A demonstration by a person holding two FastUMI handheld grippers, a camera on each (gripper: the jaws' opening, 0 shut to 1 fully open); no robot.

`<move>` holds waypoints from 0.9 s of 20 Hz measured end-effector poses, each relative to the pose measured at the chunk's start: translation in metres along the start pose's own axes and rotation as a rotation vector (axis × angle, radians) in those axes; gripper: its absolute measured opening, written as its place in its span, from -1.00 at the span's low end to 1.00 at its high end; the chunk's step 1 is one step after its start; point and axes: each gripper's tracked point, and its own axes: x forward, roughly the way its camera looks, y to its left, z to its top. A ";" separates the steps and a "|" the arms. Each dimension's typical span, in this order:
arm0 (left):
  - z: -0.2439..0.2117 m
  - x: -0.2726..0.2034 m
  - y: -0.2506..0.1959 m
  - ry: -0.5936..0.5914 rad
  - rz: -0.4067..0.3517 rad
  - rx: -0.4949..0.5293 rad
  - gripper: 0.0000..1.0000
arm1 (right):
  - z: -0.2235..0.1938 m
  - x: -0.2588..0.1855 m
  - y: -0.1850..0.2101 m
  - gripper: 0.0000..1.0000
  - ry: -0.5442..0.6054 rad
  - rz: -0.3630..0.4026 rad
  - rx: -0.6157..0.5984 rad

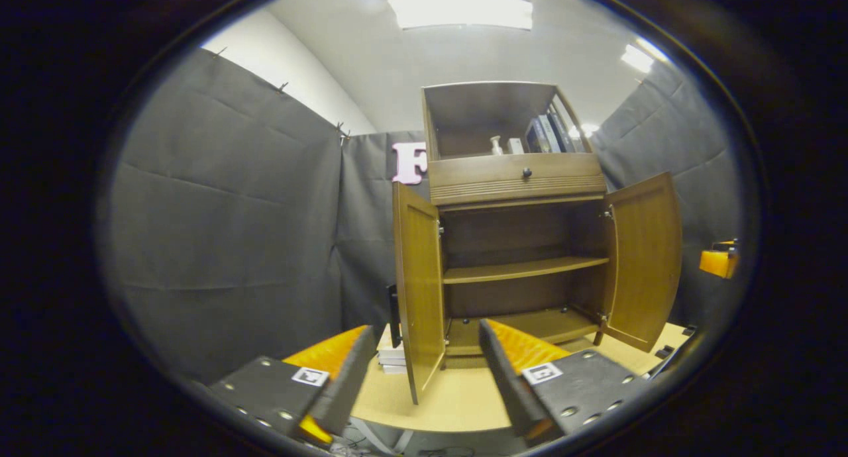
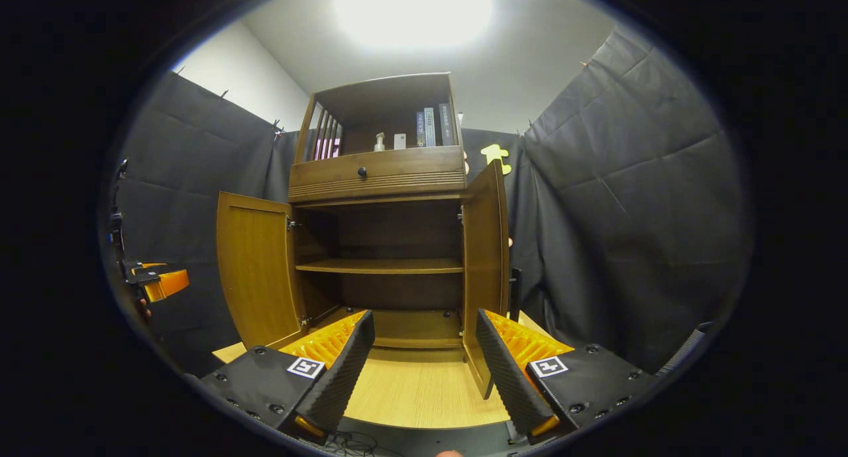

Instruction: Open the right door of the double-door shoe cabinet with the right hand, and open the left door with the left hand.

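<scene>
Left gripper view: the left gripper [image 1: 424, 371] hangs spread and empty before the shoe cabinet [image 1: 517, 245] at the tabletop's [image 1: 457, 401] far edge, left door [image 1: 419, 288] swung wide.
Right gripper view: the right gripper [image 2: 424, 364], likewise spread, faces the right door [image 2: 487, 265], open; both likely released.

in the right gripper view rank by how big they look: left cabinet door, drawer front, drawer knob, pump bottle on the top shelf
1. left cabinet door, though it swings toward the camera, so nearness may inflate it
2. drawer front
3. pump bottle
4. drawer knob
</scene>
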 end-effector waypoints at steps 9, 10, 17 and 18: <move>0.000 -0.001 0.005 -0.004 0.012 0.005 0.93 | 0.005 0.002 0.003 0.93 -0.008 0.005 -0.013; 0.001 -0.001 0.005 -0.006 0.013 0.008 0.92 | 0.005 0.002 0.003 0.93 -0.008 0.006 -0.013; 0.006 0.000 0.006 -0.014 0.020 0.017 0.93 | 0.013 0.001 0.003 0.86 -0.035 0.008 -0.009; 0.008 0.001 0.006 -0.017 0.022 0.020 0.92 | 0.013 0.000 0.003 0.93 -0.039 0.008 -0.006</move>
